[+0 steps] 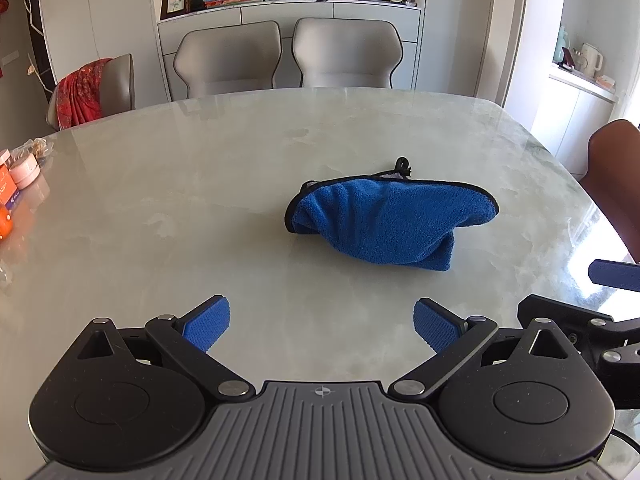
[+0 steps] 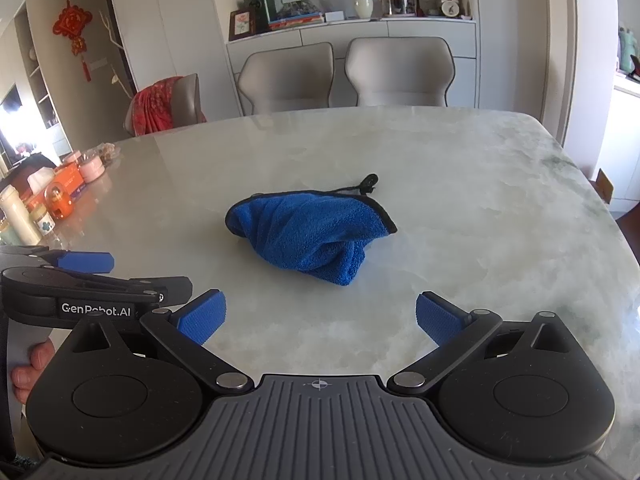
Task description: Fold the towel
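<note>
A blue towel (image 1: 390, 222) with black edging and a black hanging loop lies crumpled in a loose heap on the pale marble table (image 1: 200, 200). It also shows in the right wrist view (image 2: 310, 236), near the table's middle. My left gripper (image 1: 322, 324) is open and empty, above the table short of the towel and a little to its left. My right gripper (image 2: 320, 318) is open and empty, short of the towel. The right gripper also shows at the right edge of the left wrist view (image 1: 612, 276), and the left gripper at the left edge of the right wrist view (image 2: 86, 262).
Jars, bottles and orange boxes (image 2: 60, 196) stand along the table's left edge. Two grey chairs (image 1: 288, 56) stand at the far side, and one with a red cloth (image 1: 80, 92) at the far left. A brown chair (image 1: 616, 176) is at the right.
</note>
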Demonstrator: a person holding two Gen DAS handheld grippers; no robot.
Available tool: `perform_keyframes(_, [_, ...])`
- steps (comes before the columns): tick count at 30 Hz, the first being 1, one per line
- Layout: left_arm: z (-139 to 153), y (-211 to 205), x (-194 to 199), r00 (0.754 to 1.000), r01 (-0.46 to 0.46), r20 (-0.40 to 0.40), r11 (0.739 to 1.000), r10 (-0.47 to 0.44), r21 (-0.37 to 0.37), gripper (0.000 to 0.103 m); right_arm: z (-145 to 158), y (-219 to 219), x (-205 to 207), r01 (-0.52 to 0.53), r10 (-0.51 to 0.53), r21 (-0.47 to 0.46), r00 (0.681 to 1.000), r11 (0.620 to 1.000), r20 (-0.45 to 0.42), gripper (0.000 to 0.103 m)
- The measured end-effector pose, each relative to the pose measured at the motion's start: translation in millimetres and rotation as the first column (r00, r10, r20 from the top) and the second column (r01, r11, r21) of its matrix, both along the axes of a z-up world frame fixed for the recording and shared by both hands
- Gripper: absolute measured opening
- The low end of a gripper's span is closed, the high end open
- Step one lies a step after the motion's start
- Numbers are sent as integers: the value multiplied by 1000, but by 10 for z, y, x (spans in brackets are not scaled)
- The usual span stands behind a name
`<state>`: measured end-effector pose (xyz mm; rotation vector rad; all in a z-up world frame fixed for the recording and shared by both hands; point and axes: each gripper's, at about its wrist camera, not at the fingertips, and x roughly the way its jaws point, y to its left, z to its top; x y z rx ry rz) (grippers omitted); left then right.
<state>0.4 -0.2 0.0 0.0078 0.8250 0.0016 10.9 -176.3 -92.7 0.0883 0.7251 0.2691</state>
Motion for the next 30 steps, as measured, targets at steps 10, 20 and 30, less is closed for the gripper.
perform_keyframes(10, [-8, 8, 1, 1000, -9, 16, 1000, 9, -2, 101, -6, 0, 21, -7, 7, -19, 1000, 1000, -1, 102])
perform_keyframes(20, [-14, -23, 100, 1000, -15, -13, 1000, 15, 0, 101, -24, 1, 97, -15, 14, -24, 1000, 1000, -8, 102])
perform_keyframes(30, [-48, 5, 169, 999, -25, -39, 1000, 25, 1, 101, -16, 4, 147, -22, 21, -37, 999, 999, -28, 102])
